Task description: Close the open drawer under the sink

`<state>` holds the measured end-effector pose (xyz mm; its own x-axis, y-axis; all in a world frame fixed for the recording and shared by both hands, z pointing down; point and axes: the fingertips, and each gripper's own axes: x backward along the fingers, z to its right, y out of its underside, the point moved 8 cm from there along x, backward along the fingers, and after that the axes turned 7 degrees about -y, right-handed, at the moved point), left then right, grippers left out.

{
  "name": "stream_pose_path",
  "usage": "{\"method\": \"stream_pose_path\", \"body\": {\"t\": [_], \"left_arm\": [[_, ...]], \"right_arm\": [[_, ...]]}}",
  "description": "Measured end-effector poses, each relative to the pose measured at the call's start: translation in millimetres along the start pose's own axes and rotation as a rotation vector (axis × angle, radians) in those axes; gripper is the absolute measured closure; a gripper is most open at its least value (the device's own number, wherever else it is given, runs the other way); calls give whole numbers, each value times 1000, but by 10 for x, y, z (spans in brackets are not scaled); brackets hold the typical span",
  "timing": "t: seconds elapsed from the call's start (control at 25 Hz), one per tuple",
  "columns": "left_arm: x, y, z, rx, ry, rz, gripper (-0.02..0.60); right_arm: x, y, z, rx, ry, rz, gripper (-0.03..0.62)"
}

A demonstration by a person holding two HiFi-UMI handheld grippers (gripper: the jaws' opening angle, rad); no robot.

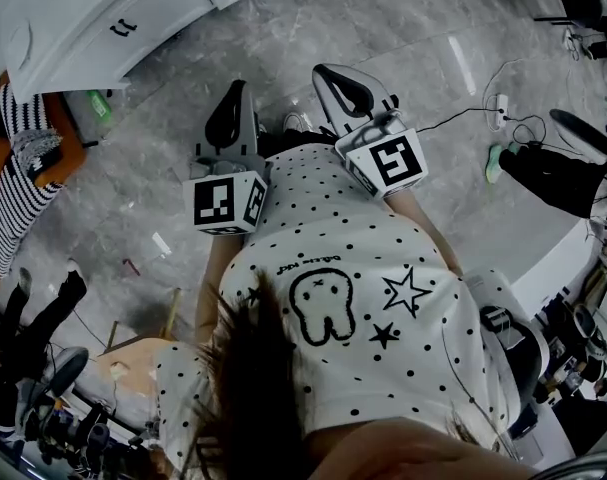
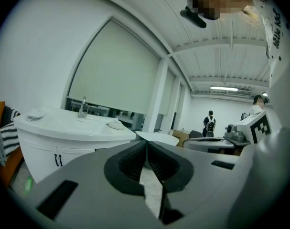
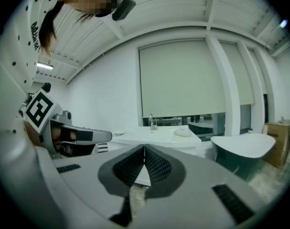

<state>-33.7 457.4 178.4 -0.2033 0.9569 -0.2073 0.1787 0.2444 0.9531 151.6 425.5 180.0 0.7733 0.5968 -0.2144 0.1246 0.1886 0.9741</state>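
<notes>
**Drawer closing not yet begun.**
Left gripper and right gripper, fingers closed and empty, well apart from the white curved sink cabinet.

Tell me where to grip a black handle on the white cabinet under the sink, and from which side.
Grip either black handle at mid-length, coming straight at the cabinet front. Each is a thin upright bar close beside its twin, so the jaws should probably close sideways across one bar only. The left gripper has its jaws shut; open them first.
</notes>
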Motion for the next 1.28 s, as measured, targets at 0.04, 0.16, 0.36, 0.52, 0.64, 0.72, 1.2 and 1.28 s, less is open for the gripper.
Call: {"method": "stream_pose_path", "body": {"t": [0.04,0.16,0.36,0.52,0.64,0.72,1.2,1.28], "left_arm": [[-19,16,42,-1,3,0,561],[-78,50,145,7,20,3,563],[-130,51,255,34,43,12,563],[-179,53,260,44,45,-1,563],[-238,53,213,55,48,-14,561],[-279,40,158,60,47,-15,563],[-823,-287,-405,49,69,-37,563],[-924,-331,-527,45,76,-43,563]], "right_arm": [[37,12,37,-5,3,1,580],[120,30,137,-11,14,6,580],[262,46,259,-24,57,21,579],[259,53,323,-43,65,20,580],[189,63,347,-55,62,9,580],[123,57,368,-62,62,6,580],[-658,-177,522,-59,67,-1,580],[-820,-209,544,-62,71,-6,580]]}}
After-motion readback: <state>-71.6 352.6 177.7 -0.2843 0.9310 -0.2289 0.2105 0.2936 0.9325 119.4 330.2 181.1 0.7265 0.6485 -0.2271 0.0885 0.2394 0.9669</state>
